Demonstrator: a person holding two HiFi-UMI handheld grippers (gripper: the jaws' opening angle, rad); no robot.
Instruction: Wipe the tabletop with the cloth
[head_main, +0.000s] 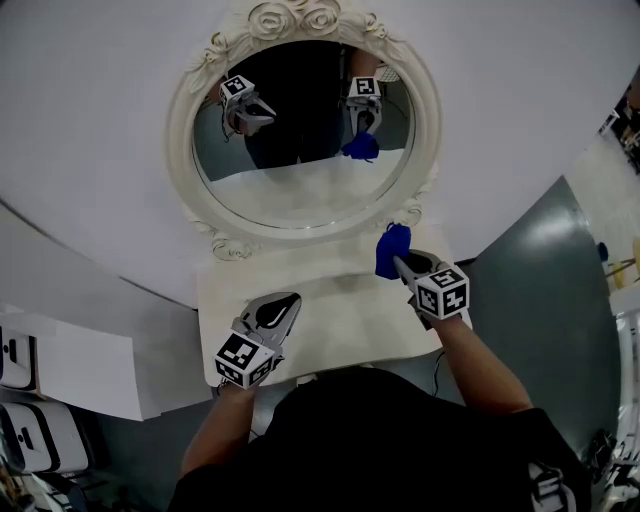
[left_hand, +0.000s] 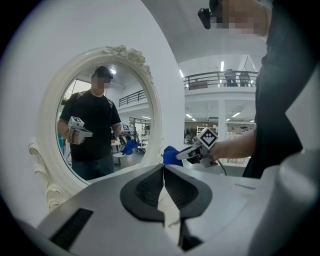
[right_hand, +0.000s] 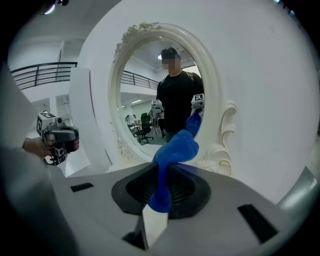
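Note:
A bunched blue cloth (head_main: 391, 250) is pinched in my right gripper (head_main: 398, 263), which is held above the right end of the small white tabletop (head_main: 330, 290). In the right gripper view the blue cloth (right_hand: 172, 160) sticks out between the shut jaws toward the mirror. The left gripper view shows the same cloth (left_hand: 172, 156) beyond my jaws. My left gripper (head_main: 281, 302) hovers over the table's front left, jaws closed together with nothing in them.
An oval mirror (head_main: 305, 125) in an ornate white frame stands against the white wall at the table's back edge and reflects both grippers. White boxes (head_main: 60, 365) sit lower left. Grey floor (head_main: 545, 290) lies to the right.

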